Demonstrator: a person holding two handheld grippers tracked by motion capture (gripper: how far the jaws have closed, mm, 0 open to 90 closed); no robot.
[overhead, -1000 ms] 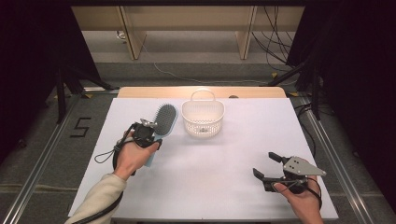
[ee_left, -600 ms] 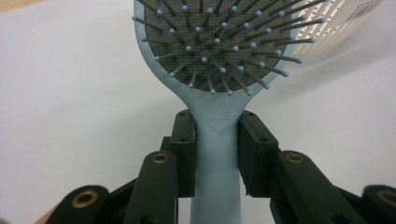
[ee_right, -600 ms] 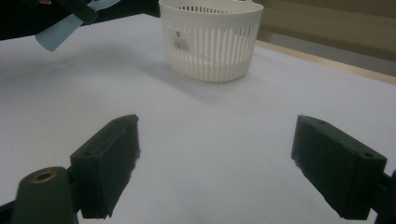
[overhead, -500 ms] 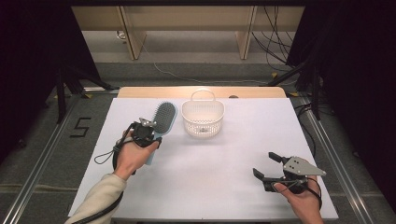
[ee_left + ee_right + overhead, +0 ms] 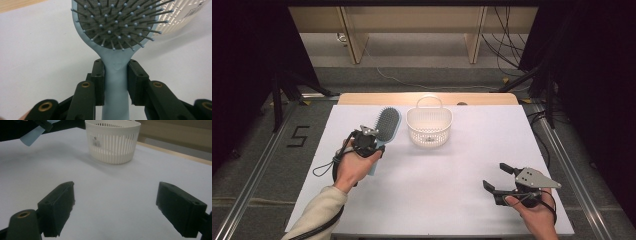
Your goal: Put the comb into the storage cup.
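A light blue hairbrush (image 5: 388,122) with a dark bristle pad points away from me, left of the white basket (image 5: 429,127). My left gripper (image 5: 369,137) is shut on its handle just below the head. In the left gripper view both pads press the blue neck of the hairbrush (image 5: 115,25), and the left gripper (image 5: 115,75) holds it bristles up. In the right gripper view the handle end of the hairbrush (image 5: 31,136) hangs a little above the table. My right gripper (image 5: 495,175) rests near the front right edge, open and holding nothing, and this right gripper (image 5: 115,205) faces the basket (image 5: 112,142).
The slotted basket has a loop handle at its far rim and a small dark item inside. The basket (image 5: 182,15) is just right of the brush head. A white table sheet (image 5: 452,170) spreads between the two hands. A wooden strip (image 5: 427,98) borders the far edge.
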